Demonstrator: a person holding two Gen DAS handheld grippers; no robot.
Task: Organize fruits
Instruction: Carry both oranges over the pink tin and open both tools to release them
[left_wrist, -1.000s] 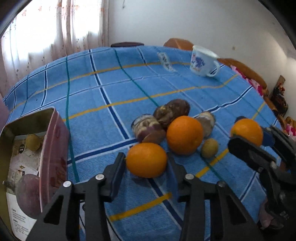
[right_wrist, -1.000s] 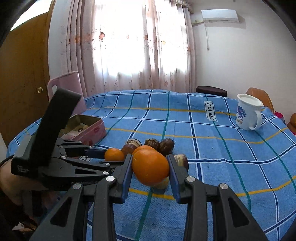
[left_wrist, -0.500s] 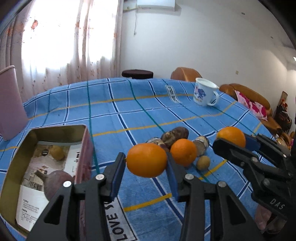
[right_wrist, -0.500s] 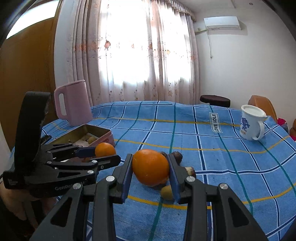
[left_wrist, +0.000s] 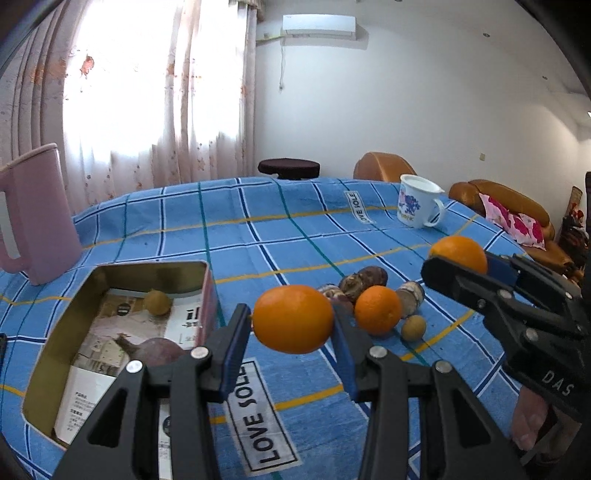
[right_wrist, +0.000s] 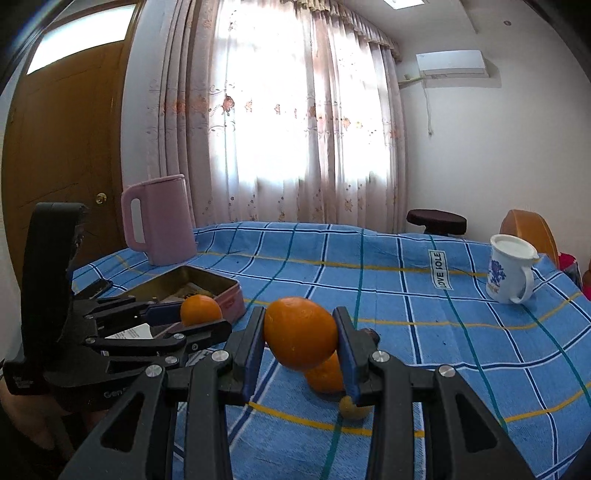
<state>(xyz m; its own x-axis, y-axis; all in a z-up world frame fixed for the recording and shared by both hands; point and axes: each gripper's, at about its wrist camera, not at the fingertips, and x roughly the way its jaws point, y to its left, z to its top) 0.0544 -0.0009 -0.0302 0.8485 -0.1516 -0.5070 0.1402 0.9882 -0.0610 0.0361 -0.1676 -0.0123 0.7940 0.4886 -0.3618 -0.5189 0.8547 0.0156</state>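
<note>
My left gripper (left_wrist: 291, 322) is shut on an orange (left_wrist: 291, 325) held in the air just right of the open tin box (left_wrist: 147, 266). My right gripper (right_wrist: 299, 322) is shut on a second orange (right_wrist: 300, 332), also lifted clear of the cloth. Each gripper shows in the other's view, the right gripper (left_wrist: 461, 259) at the right and the left gripper (right_wrist: 195, 318) beside the tin box (right_wrist: 231, 299). A third orange (left_wrist: 377, 309) lies on the blue checked cloth beside a small yellow fruit (left_wrist: 413, 328) and brown tubers (left_wrist: 364, 282). The tin holds a small yellow fruit (left_wrist: 157, 302) and a purple round one (left_wrist: 159, 350).
A pink jug (left_wrist: 33, 218) stands behind the tin at the far left. A white mug (left_wrist: 419, 205) with a blue pattern is at the back right of the table. Chairs and a stool ring the far edge. A hand (left_wrist: 528, 421) grips the right tool.
Both grippers have risen with their oranges. The left one lifted its orange off the cloth and swung left, so the tin now lies right beside it.
</note>
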